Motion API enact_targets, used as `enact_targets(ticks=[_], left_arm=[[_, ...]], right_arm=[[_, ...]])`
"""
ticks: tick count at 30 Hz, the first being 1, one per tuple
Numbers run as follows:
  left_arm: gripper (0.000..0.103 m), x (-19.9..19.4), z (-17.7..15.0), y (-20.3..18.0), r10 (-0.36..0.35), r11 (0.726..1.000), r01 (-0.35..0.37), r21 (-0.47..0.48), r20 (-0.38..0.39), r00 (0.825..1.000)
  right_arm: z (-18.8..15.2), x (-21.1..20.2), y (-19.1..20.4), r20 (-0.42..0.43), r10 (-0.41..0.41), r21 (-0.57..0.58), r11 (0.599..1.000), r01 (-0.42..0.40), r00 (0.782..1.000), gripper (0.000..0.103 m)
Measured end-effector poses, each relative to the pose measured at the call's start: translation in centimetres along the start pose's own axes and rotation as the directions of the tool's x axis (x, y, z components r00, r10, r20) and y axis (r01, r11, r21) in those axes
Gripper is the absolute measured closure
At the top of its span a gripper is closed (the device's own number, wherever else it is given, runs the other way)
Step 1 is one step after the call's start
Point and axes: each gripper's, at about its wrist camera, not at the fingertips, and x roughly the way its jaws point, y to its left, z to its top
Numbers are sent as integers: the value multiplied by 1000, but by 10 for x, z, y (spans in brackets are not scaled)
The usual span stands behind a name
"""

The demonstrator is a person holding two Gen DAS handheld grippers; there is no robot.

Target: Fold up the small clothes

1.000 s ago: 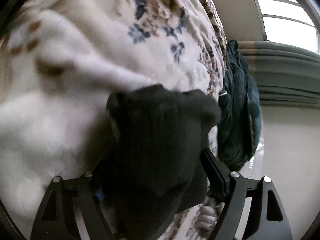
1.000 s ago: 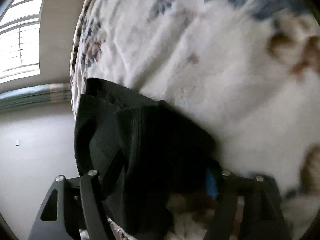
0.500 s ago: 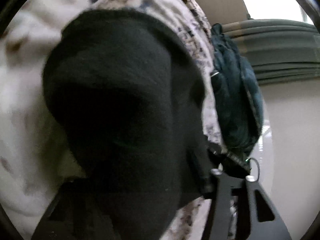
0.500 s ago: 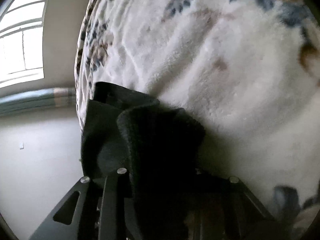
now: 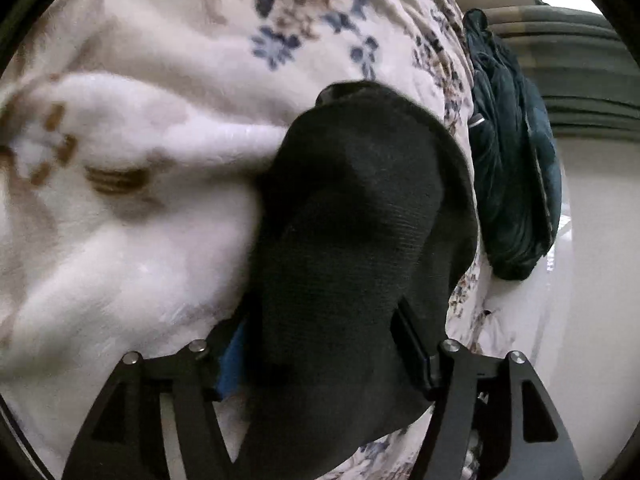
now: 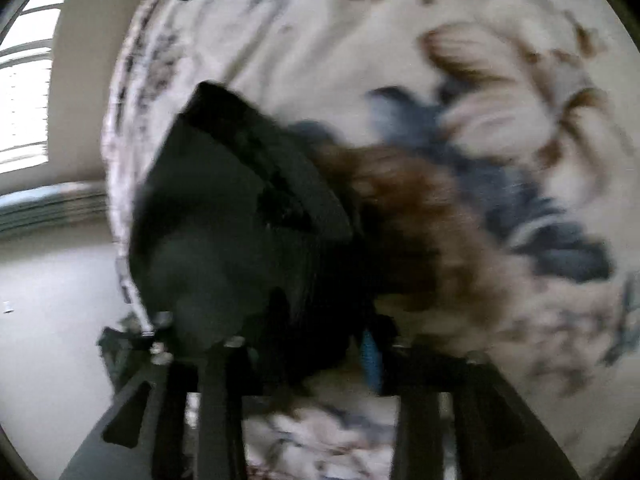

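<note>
Your black sock [image 5: 360, 248] is bunched between both grippers, lying over the floral fleece blanket [image 5: 152, 208] near the bed's edge. Your left gripper [image 5: 320, 344] is clamped on its near end. Your right gripper [image 6: 304, 344] also has sock fabric pinched between its fingers, though that view is blurred. A dark teal garment [image 5: 512, 168] hangs at the blanket's far edge

A black knitted sock [image 5: 360, 248] is seen bunched and doubled over at lower centre of the frame; it is blurred in the right view [image 6: 240, 232].
</note>
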Motion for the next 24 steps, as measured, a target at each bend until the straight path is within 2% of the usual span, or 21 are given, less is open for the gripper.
enact_targets(ticks=[2,4,5,6,7,8,10,11,13,16,19,22,24], left_arm=[[32,-17,-9,-11,54,998,-56,41,52,997],[28,-36,-20,-24,149,980,-165,110,147,978],[21,-41,-24,-32,217,959,-247,138,198,956],[18,-42,-27,-35,297,928,-339,152,243,923],[17,-41,-32,-32,383,890,-432,145,277,881],[17,-37,-32,-22,421,874,-467,130,274,865],[17,-25,-35,1,465,863,-497,90,243,851],[17,-17,-35,15,478,862,-502,68,220,850],[16,-4,-34,24,498,852,-519,64,206,842],[2,11,-26,23,510,839,-536,94,205,835],[0,22,-18,22,529,829,-552,87,195,826],[0,23,-17,24,547,819,-569,79,195,814],[0,24,-16,26,554,816,-574,75,186,812]], right_arm=[[9,-20,4,52,-36,-52,998,39,998,54],[24,-40,19,116,-73,-135,987,88,991,46],[32,-45,29,138,-74,-180,979,99,988,42],[43,-46,45,154,-70,-247,963,107,986,38],[53,-47,56,158,-67,-289,951,111,985,38],[64,-42,71,156,-54,-335,936,104,986,38],[85,-24,94,138,-48,-408,907,101,989,38],[90,-18,101,125,-54,-425,900,103,991,38],[106,8,113,75,-77,-449,887,102,994,38],[124,40,123,37,-115,-460,880,119,993,38],[128,52,130,1,-52,-449,893,47,999,38],[116,40,138,80,-92,-474,873,119,993,38],[108,27,145,129,-75,-496,859,130,989,38]])
